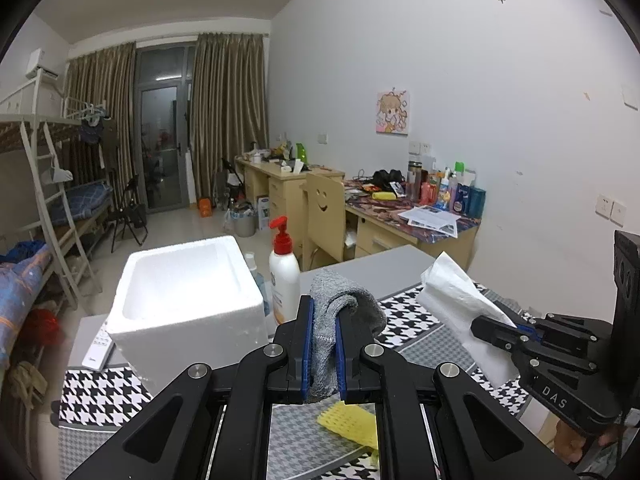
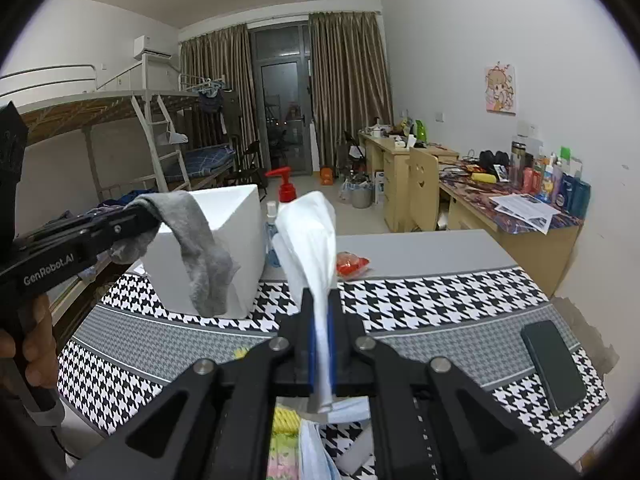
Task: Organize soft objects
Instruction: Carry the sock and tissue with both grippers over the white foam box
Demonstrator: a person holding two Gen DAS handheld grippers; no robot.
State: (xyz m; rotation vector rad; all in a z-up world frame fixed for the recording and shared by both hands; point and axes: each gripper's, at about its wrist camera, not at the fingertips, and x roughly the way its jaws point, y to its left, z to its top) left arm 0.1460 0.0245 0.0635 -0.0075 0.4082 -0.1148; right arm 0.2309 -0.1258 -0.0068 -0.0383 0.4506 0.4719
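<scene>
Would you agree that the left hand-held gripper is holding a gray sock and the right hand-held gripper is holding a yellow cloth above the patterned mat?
Not quite: the right hand-held gripper holds a white tissue, not a yellow cloth, as the right wrist view shows. The rest stands: the left hand-held gripper holds the gray sock above the patterned mat.

Grey sock (image 1: 336, 320) draped, held aloft; white tissue (image 2: 316, 240) pinched upright.

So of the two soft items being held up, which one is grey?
The grey sock, clamped in the left gripper beside the foam box. The right gripper holds a white tissue instead.
</scene>
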